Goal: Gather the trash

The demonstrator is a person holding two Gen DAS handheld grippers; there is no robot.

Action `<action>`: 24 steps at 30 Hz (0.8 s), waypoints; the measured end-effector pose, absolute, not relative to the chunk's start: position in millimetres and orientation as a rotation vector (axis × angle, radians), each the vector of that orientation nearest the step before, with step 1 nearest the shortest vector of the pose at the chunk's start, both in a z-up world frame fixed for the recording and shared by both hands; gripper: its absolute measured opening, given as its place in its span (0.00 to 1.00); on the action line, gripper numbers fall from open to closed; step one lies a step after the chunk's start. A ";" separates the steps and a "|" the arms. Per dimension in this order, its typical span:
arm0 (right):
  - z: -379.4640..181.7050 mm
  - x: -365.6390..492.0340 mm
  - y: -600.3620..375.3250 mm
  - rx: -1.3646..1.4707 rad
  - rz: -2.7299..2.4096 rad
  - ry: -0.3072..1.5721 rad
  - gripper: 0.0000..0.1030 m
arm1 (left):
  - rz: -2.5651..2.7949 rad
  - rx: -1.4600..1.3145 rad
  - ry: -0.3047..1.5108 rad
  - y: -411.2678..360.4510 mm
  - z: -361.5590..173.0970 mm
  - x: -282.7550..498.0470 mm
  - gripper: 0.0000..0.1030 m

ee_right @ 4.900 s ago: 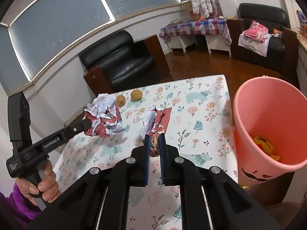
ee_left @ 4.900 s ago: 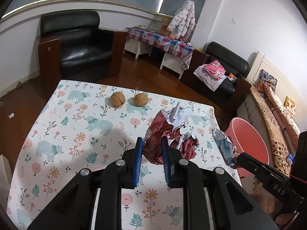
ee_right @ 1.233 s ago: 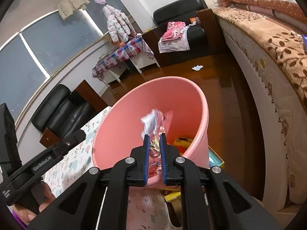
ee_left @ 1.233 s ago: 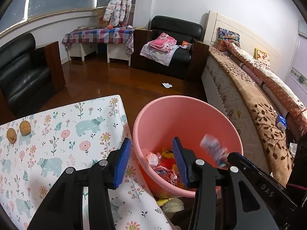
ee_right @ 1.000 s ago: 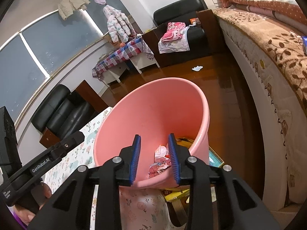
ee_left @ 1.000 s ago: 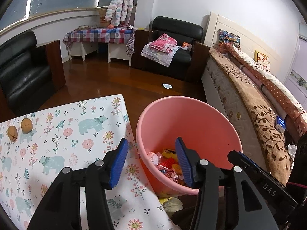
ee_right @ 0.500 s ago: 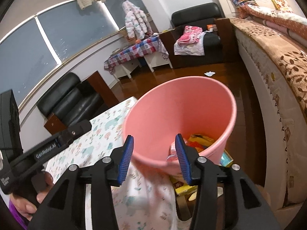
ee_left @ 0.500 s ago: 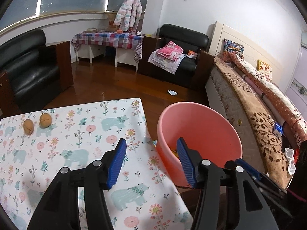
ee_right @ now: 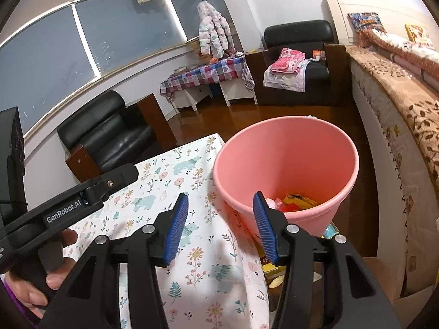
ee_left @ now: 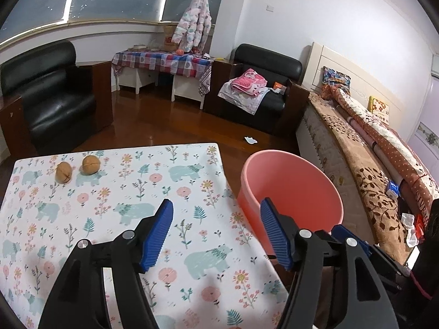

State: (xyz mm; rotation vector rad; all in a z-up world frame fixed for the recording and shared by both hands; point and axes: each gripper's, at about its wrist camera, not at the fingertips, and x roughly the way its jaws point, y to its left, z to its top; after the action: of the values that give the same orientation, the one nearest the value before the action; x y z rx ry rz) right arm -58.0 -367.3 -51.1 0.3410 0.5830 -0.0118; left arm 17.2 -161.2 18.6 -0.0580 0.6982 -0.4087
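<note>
Left tool (ee_left: 216,233): jaws wide apart, nothing between them; hovers over the near right part of the surface (ee_left: 115,192), aimed at its right edge.
Right tool (ee_right: 221,227): jaws wide apart, empty; sits above the surface's right edge, right finger over the bin (ee_right: 288,164) rim.
Bin: pink, upright, on the floor just beside the surface's right edge.
Trash (ee_right: 290,200): crumpled wrappers, red and yellow, lying in the bin bottom; seen only in the right wrist view.
Surface: floral cloth; no loose trash visible on it in either view.
Nuts (ee_left: 75,168): two round brown items at the far left, close together, well apart from both tools. Whether they count as trash, cannot tell.
Hand pose: left hand (ee_right: 52,279) grips its tool's handle from below, tool held roughly level, pointing right and far. Right hand not in view.
Progress (judgement): drop seems done; paper trash looks collected.
Risk 1: the right tool's finger is near the rim; a careless swing could knock or tip the light bin and spill it.
Risk 2: if the nuts are next, their round shape may roll out of a pinch and off the far edge.
Risk 3: the cloth overhangs at the near right; a tool dragged low could snag it.
</note>
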 end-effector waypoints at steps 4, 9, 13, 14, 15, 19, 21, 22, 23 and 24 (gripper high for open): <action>-47.8 -62.6 -358.7 0.323 -0.018 0.579 0.49 | -0.389 -0.061 0.685 -151.8 18.6 10.9 0.63; -44.1 -66.1 -347.7 0.299 -0.019 0.579 0.49 | -0.380 -0.068 0.676 -143.6 20.1 4.2 0.63; -40.8 -67.6 -344.2 0.286 -0.025 0.576 0.49 | -0.380 -0.072 0.674 -138.4 20.8 0.8 0.63; -40.1 -68.1 -343.4 0.285 -0.026 0.575 0.49 | -0.379 -0.076 0.676 -136.5 20.6 0.1 0.63; -39.2 -68.7 -342.4 0.283 -0.026 0.574 0.49 | -0.378 -0.077 0.677 -135.4 20.6 -0.7 0.63; -36.0 -70.2 -339.0 0.276 -0.020 0.560 0.49 | -0.376 -0.083 0.680 -131.9 20.6 -3.5 0.63; -34.0 -72.1 -335.8 0.265 -0.021 0.552 0.49 | -0.374 -0.086 0.677 -129.5 20.7 -4.6 0.63; -33.2 -71.8 -335.6 0.263 -0.021 0.550 0.49 | -0.374 -0.087 0.676 -128.7 20.9 -5.5 0.63; -32.6 -72.5 -334.8 0.260 -0.022 0.548 0.49 | -0.375 -0.088 0.675 -128.1 21.2 -6.3 0.63; -32.1 -72.7 -334.7 0.260 -0.022 0.547 0.49 | -0.375 -0.087 0.675 -128.1 21.1 -5.8 0.63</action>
State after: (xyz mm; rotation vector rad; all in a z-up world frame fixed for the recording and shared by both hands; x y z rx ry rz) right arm -72.7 -334.7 -32.1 0.2603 0.5473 -0.0224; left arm -5.8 -128.1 21.1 -0.0870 0.6751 -0.3748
